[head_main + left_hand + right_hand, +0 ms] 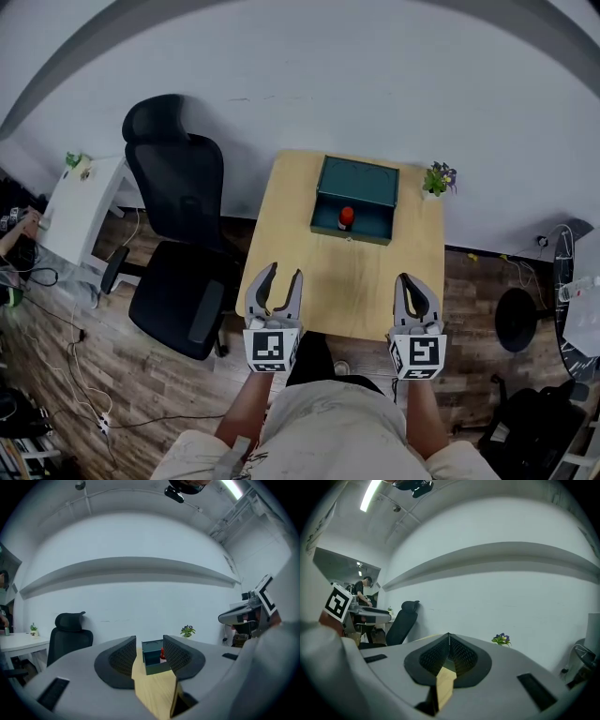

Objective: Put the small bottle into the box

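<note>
Room: You stand facing a plain white wall (375,75) on a wood-plank floor (112,375). Cables trail over the floor at your left.

Furniture: A light wooden table (347,291) is directly in front of you, with its far edge near the wall. A black office chair (178,234) stands just beside the table's left edge. A white side table (80,211) stands further left, beyond the chair.

Table contents: A dark green box (356,199) sits at the far middle of the tabletop with its lid raised toward the wall. A small potted plant (437,178) stands at the far right corner, near the box but apart from it.

Grippers: Both are held over the near edge of the table. The left gripper (284,272) has its jaws released, standing wide apart with nothing between the pads. The right gripper (412,281) has its jaws clenched tip to tip on nothing.

Task item: The small bottle (346,217), red on top, is inside the open box. It lies well apart from both grippers, ahead of them and roughly midway between their lines. In the left gripper view, the box and bottle (162,654) appear in the gap between the open jaws, far beyond the tips. The right gripper view does not show the bottle.
</note>
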Tool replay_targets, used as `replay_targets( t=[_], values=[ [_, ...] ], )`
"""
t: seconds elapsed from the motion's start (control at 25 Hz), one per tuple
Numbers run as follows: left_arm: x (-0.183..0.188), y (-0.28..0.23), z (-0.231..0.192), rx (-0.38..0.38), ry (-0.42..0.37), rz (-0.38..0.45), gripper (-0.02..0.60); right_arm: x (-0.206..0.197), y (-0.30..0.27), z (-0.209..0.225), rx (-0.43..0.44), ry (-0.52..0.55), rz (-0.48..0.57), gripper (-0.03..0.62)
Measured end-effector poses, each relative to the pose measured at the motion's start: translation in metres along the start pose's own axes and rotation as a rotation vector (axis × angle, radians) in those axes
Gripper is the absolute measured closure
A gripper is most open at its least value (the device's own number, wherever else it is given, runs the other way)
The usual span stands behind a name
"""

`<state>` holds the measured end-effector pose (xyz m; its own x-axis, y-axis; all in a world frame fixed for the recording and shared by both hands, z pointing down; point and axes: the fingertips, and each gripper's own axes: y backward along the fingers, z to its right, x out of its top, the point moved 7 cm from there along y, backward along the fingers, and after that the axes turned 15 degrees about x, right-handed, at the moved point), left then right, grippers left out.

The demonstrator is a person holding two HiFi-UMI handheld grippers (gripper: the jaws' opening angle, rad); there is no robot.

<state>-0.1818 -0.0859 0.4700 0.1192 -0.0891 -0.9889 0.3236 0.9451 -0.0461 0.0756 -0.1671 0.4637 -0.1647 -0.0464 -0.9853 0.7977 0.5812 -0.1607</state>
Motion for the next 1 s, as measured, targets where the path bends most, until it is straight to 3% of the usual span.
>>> replay_targets(
  t=[0.56, 1.0],
  values=[
    [0.001, 0.005, 0.003, 0.006, -0.009, 0.011, 0.404, 0.003, 0.012, 0.007, -0.035, 0.0, 0.008, 0.572],
    [0.001, 0.008, 0.003, 0.036, -0.006, 0.01, 0.556, -0.001, 0.017, 0.003, -0.037, -0.007, 0.009, 0.572]
  ],
)
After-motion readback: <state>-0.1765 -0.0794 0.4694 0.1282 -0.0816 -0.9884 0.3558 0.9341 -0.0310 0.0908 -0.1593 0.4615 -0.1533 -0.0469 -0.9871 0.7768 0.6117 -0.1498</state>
